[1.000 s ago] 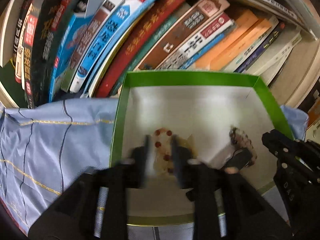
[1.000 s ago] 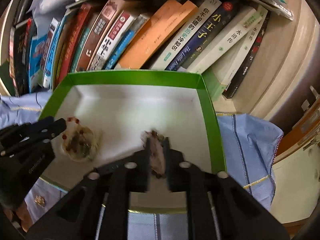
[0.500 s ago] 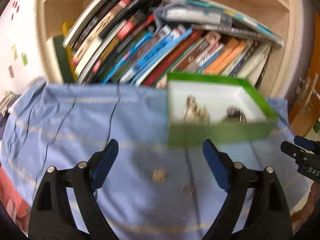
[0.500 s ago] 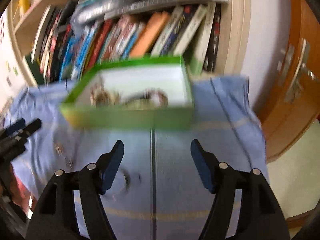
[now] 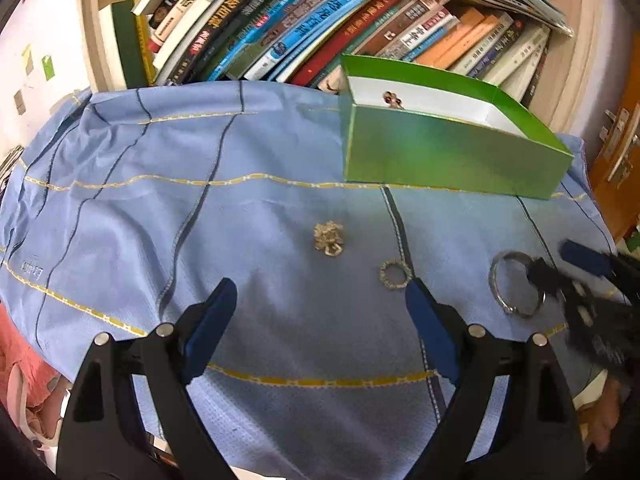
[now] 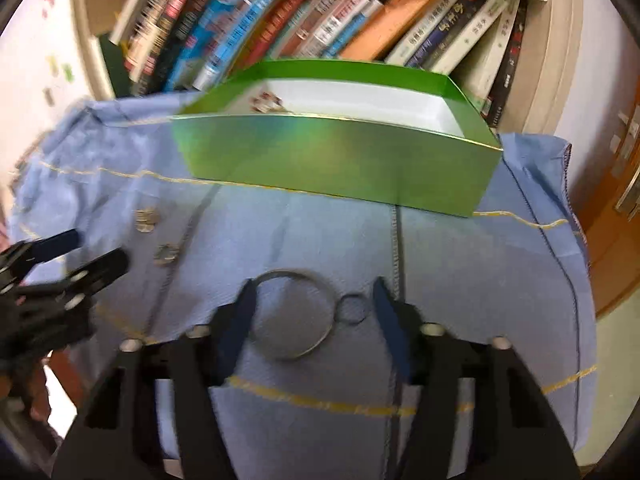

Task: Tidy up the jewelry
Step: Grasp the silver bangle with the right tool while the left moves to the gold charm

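Note:
A green box (image 5: 440, 156) with a white inside stands at the back of the blue cloth (image 5: 160, 200), with a beaded piece (image 5: 394, 99) lying in it. On the cloth lie a gold trinket (image 5: 329, 238), a small beaded ring (image 5: 395, 275) and a silver bangle (image 5: 516, 283). My left gripper (image 5: 318, 292) hangs wide open just short of the trinket, with nothing between its fingers. My right gripper (image 6: 314, 292) is closing around the silver bangle (image 6: 294, 314) and a small ring (image 6: 352, 308) joined to it. Its pads do not visibly press on them.
A shelf packed with leaning books (image 5: 320, 20) rises right behind the box (image 6: 340, 156). A wooden door with a metal handle (image 5: 620, 148) is on the right. The cloth's front edge drops off just below the grippers, with a pink fabric (image 5: 24, 380) at lower left.
Both grippers let go of the pieces inside the box, drew back and came down over the cloth. Both opened wide; the right has since narrowed around the bangle.

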`<action>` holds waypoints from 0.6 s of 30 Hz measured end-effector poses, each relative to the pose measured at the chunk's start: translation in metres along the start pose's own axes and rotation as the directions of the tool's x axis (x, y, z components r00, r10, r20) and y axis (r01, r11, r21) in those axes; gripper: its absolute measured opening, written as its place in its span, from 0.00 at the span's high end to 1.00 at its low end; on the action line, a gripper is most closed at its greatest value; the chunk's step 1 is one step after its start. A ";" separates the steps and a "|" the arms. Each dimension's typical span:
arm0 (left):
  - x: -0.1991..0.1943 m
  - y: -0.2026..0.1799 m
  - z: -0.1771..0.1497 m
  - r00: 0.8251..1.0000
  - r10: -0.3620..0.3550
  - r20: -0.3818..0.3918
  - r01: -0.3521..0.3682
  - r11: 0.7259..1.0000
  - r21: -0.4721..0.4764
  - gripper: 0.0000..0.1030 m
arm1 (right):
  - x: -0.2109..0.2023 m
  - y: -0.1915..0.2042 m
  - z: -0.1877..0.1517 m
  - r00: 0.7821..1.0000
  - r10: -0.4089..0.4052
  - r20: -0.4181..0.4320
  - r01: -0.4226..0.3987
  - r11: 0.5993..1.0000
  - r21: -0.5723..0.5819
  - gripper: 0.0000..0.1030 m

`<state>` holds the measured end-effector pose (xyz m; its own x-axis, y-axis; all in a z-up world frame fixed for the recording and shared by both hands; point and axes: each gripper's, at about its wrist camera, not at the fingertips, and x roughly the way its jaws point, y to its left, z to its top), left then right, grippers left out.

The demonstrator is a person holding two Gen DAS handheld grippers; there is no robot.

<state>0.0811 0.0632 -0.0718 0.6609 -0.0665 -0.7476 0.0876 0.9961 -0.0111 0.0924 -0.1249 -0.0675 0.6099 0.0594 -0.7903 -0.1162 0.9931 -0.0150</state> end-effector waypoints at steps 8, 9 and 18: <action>0.013 0.001 0.006 1.000 -0.002 -0.025 0.001 1.000 -0.009 0.16 | 0.012 0.011 0.011 0.997 -0.073 -0.032 0.070 0.994 -0.081 0.81; 0.015 0.001 0.007 1.000 -0.007 -0.026 0.006 1.000 -0.012 0.16 | 0.013 0.008 0.011 0.997 -0.065 -0.037 0.062 0.996 -0.070 0.83; 0.047 -0.004 0.033 0.997 -0.051 -0.057 0.048 0.998 -0.039 0.46 | 0.002 -0.011 -0.003 0.997 0.047 -0.060 -0.046 0.999 0.026 0.89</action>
<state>0.1358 0.0538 -0.0849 0.6121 -0.1133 -0.7826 0.0906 0.9932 -0.0730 0.0926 -0.1357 -0.0712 0.5553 0.1001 -0.8256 -0.1240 0.9916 0.0368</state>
